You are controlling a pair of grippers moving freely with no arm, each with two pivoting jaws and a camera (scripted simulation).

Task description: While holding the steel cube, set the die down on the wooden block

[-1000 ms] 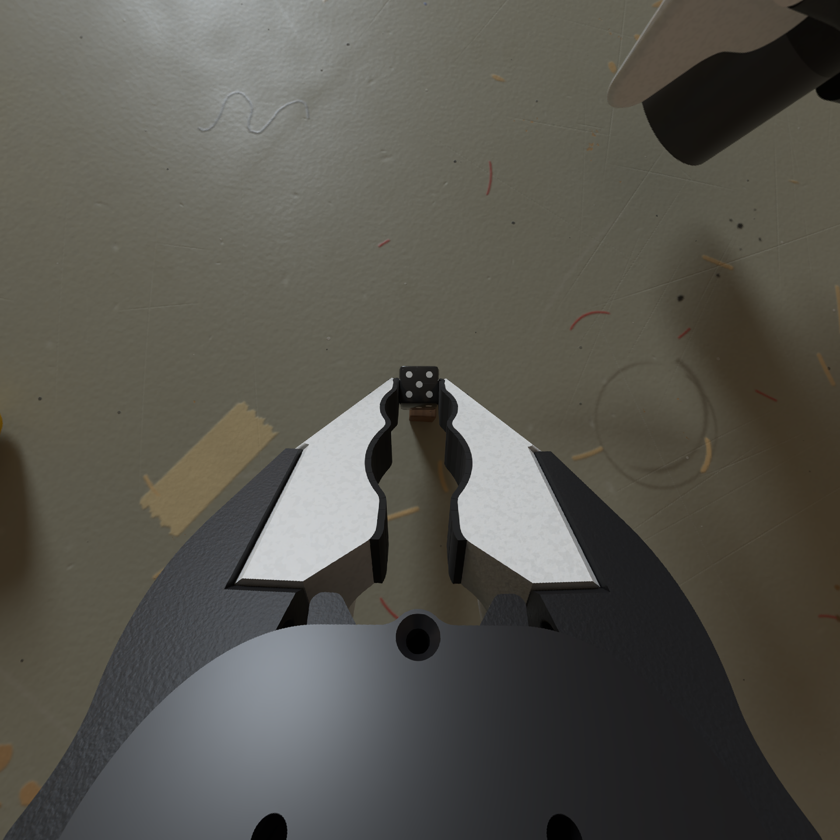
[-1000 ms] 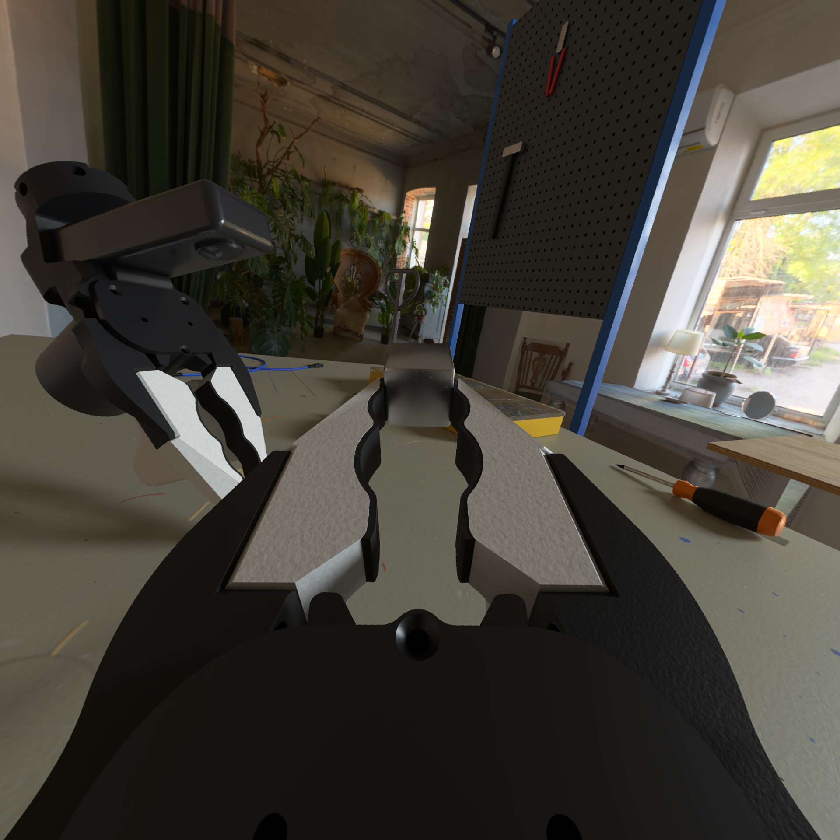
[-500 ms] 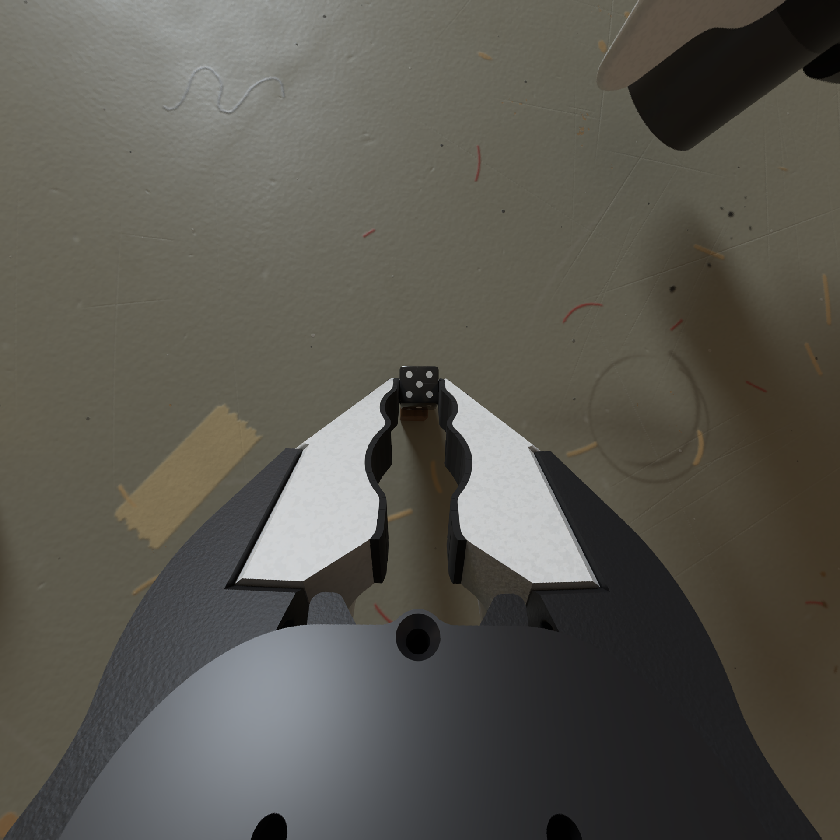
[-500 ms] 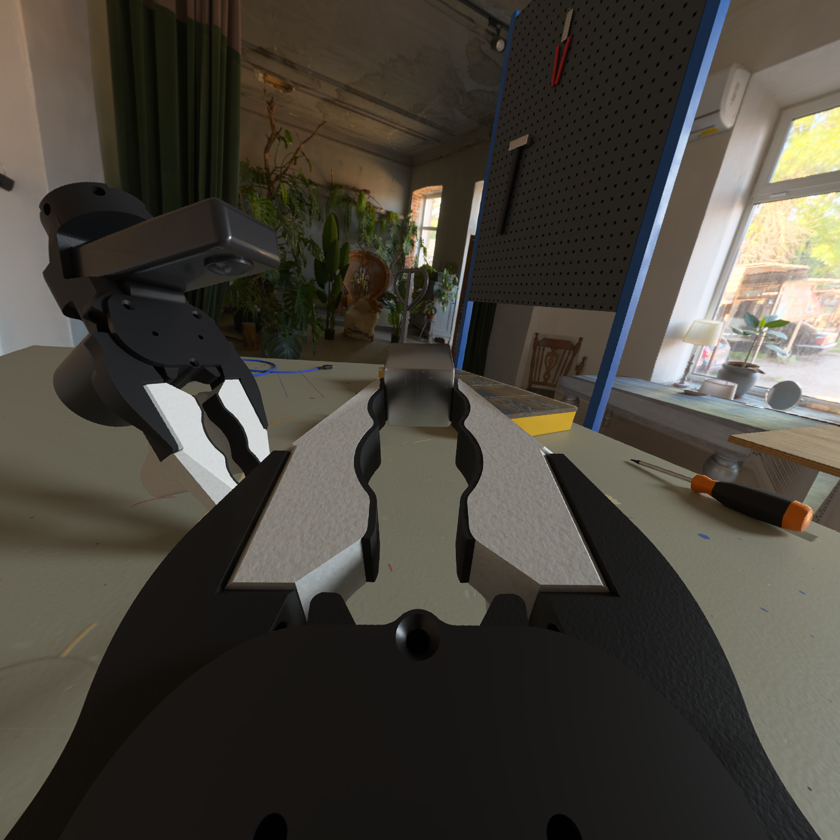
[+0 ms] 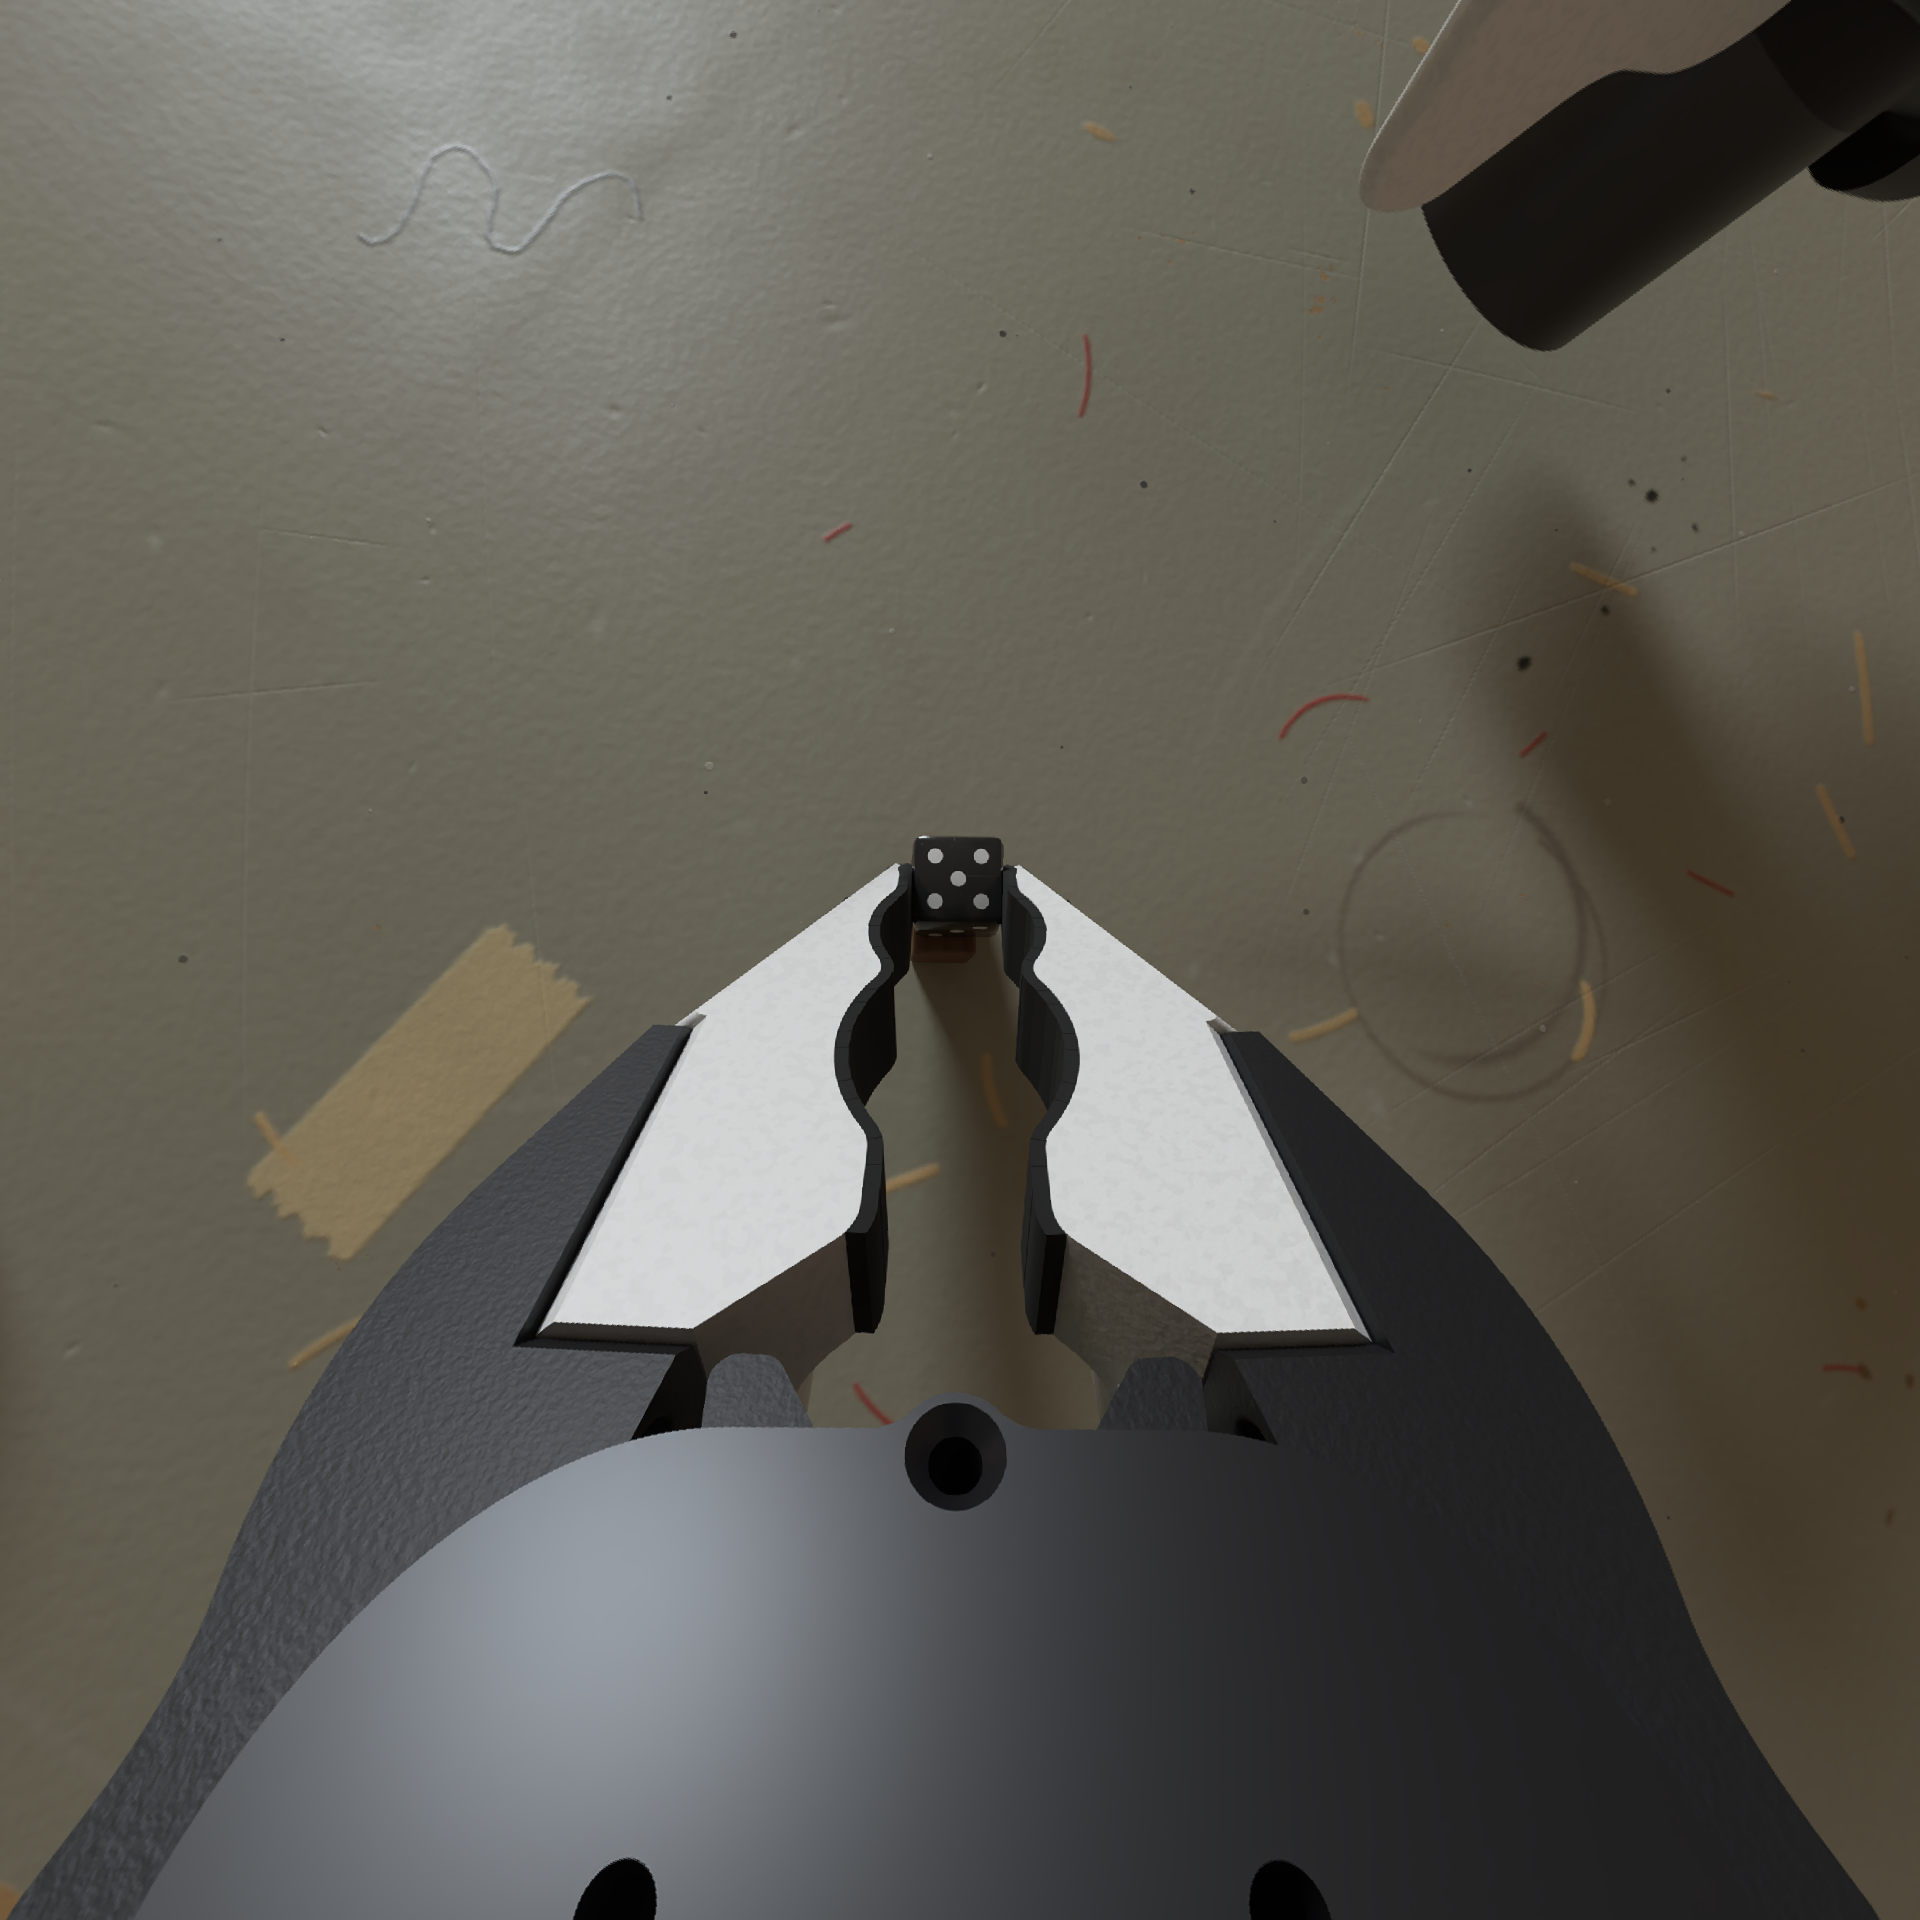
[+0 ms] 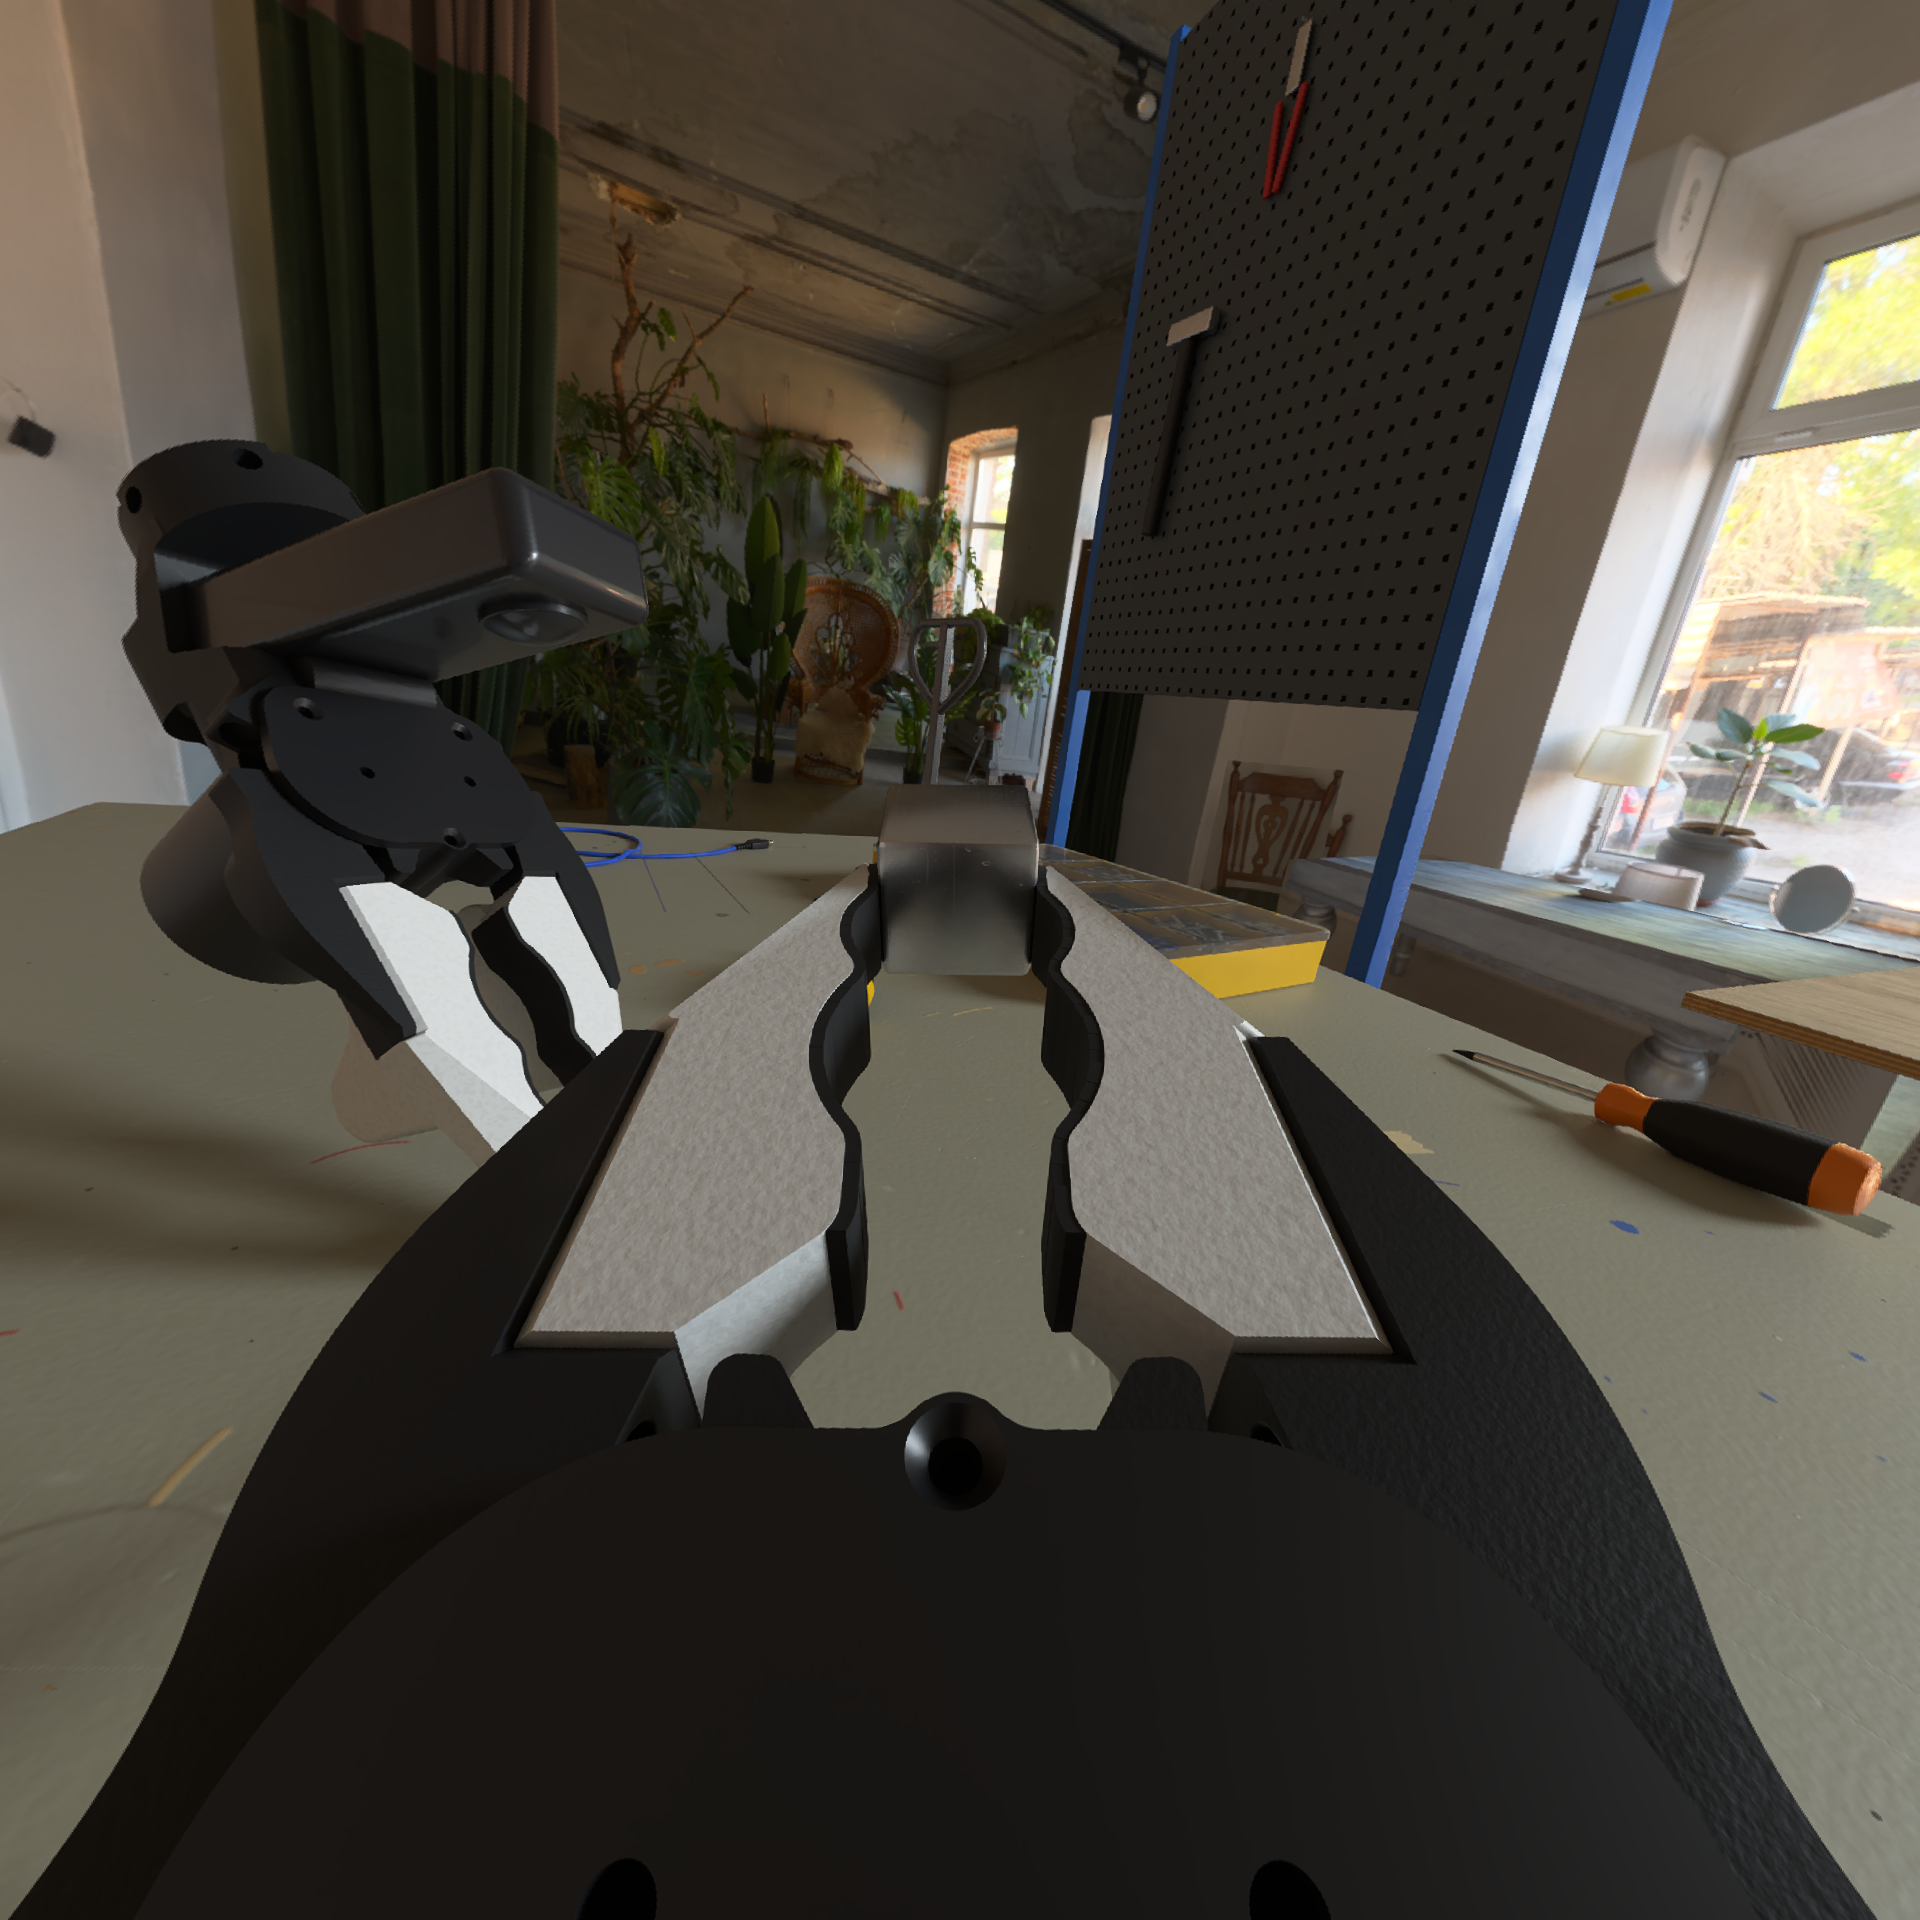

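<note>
My left gripper (image 5: pixel 957 883) points down at the table (image 5: pixel 727 520) and is shut on a black die (image 5: pixel 957 879) with white pips, held at the fingertips. Just below the die a sliver of the brown wooden block (image 5: pixel 945 948) shows between the fingers; the rest is hidden. My right gripper (image 6: pixel 956 883) is shut on the steel cube (image 6: pixel 956 894) and holds it above the table. The left gripper also shows in the right wrist view (image 6: pixel 499 997), to the left, tips hidden behind my right finger. The right gripper shows in the left wrist view (image 5: pixel 1558 177), top right.
A strip of tan tape (image 5: pixel 416 1091) lies on the table to the left. An orange-and-black screwdriver (image 6: pixel 1745 1143) lies at the right. A yellow-edged box (image 6: pixel 1226 935), a blue cable (image 6: pixel 644 852) and a black pegboard (image 6: pixel 1299 416) are at the back. A wooden board (image 6: pixel 1818 1018) juts in at the right edge.
The left gripper has drifted slightly over the table with the die still held; the table marks shifted left. The right wrist view has turned a little leftward, cube still held.
</note>
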